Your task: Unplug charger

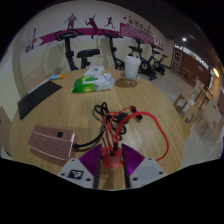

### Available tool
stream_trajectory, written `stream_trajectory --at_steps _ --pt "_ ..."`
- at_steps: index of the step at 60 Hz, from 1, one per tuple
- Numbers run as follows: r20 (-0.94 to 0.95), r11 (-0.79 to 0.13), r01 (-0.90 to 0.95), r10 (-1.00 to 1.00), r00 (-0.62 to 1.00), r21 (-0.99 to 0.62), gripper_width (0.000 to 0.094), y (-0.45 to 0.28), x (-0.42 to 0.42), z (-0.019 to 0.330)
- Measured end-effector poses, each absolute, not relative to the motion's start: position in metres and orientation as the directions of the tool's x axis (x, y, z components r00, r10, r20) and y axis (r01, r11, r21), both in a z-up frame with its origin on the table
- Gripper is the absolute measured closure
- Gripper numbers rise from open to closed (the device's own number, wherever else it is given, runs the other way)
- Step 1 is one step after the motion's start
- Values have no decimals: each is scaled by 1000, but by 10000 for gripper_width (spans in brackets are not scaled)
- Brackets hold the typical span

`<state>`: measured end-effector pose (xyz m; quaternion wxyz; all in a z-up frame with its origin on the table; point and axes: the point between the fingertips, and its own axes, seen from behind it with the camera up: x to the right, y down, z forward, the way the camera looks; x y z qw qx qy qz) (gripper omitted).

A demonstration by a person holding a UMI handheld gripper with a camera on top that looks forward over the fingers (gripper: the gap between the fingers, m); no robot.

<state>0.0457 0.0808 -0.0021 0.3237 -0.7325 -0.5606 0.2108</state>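
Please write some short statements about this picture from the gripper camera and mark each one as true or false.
1. The gripper is closed on red cables. True, as far as the view shows: the cables pass between the pads.
2. A white power strip lies on the wooden table. True.
3. The table is bare apart from the cables. False: a green-and-white packet and a white cup stand beyond them.
4. The cables are blue. False: they are red.

red cable (137,120) end hidden behind hand-held gripper (110,160), charger indistinct
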Motion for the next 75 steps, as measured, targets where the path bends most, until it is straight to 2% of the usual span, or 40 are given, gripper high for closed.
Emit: stream_trajectory --at_steps 8,11,20,31,38,46,54,62,75 --pt "92 -143 694 953 290 -705 49 78 61 12" --pt "88 -149 690 951 296 -709 99 71 75 27" --pt "48 -156 638 956 290 -754 77 26 124 97" --pt "61 -112 576 960 272 -810 78 -49 210 193" --pt "55 -120 554 956 289 -824 84 -93 276 229" --pt "46 -143 551 948 315 -822 80 -132 341 245" --pt "37 -156 554 946 322 -818 85 -158 382 248" --pt "70 -137 554 939 336 -822 78 -162 401 252" --pt "57 -155 550 935 349 -821 83 -164 409 249"
